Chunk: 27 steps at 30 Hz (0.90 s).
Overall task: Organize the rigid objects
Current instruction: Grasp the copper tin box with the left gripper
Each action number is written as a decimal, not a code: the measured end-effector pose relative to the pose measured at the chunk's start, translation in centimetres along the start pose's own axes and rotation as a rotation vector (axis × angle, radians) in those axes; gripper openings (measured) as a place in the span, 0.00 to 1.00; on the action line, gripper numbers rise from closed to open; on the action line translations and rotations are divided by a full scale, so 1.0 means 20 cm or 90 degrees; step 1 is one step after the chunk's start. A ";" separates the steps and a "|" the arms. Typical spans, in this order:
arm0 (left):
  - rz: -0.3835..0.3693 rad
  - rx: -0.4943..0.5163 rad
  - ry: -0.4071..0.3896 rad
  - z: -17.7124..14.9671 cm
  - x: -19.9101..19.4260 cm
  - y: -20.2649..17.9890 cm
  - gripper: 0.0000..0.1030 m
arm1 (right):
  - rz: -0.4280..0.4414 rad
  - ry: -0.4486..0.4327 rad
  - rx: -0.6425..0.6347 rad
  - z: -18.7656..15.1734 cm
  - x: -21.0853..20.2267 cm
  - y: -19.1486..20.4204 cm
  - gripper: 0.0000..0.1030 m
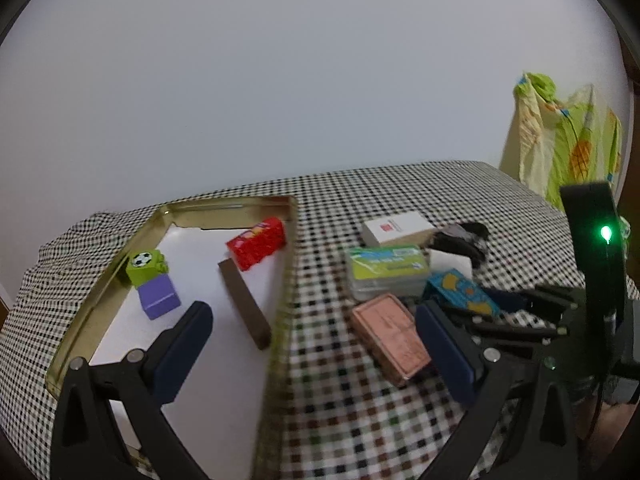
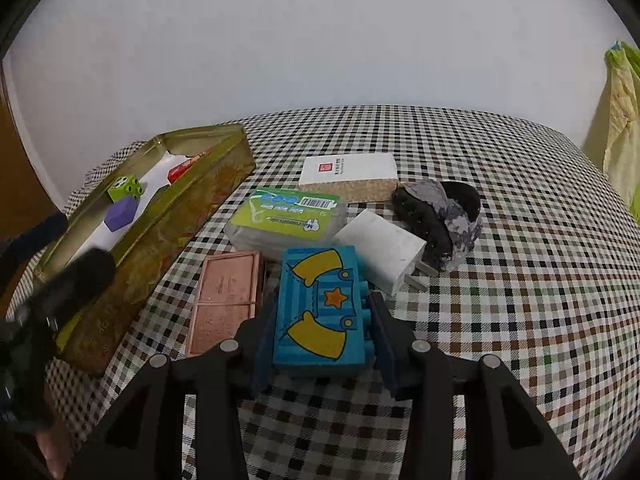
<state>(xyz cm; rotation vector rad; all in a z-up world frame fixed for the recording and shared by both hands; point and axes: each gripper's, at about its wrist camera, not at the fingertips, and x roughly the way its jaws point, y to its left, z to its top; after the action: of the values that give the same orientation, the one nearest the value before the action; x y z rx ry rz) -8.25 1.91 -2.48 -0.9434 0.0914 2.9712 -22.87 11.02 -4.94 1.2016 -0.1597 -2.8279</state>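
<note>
My right gripper (image 2: 320,320) is shut on a blue toy block (image 2: 320,308) printed with yellow sleeves and a star; the block also shows in the left wrist view (image 1: 460,292). My left gripper (image 1: 316,320) is open and empty, straddling the right wall of a gold tin tray (image 1: 288,240). The tray holds a green block (image 1: 144,266), a purple block (image 1: 158,298), a red block (image 1: 258,242) and a brown bar (image 1: 244,304). The tray shows at the left in the right wrist view (image 2: 180,208).
On the checkered cloth (image 2: 500,300) lie a pink box (image 2: 226,300), a green-labelled plastic case (image 2: 288,216), a white box (image 2: 348,176), a white charger (image 2: 380,252) and a dark grey stone (image 2: 440,216). A yellow-green cloth (image 1: 560,140) hangs at the far right.
</note>
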 end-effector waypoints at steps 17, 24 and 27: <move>-0.045 0.026 0.135 -0.07 0.24 -0.23 0.68 | -0.031 -0.026 0.056 -0.04 -0.10 -0.19 0.44; -0.059 0.011 0.180 -0.06 0.35 -0.25 0.70 | -0.025 -0.025 0.061 -0.04 -0.09 -0.19 0.44; -0.072 0.006 0.197 -0.06 0.38 -0.23 0.67 | -0.027 -0.019 0.055 -0.04 -0.09 -0.19 0.44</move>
<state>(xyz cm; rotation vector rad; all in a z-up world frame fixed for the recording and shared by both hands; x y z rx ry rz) -13.55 6.55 -8.02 -1.3504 0.0546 2.6984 -21.21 14.81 -4.69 1.1931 -0.2639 -2.9049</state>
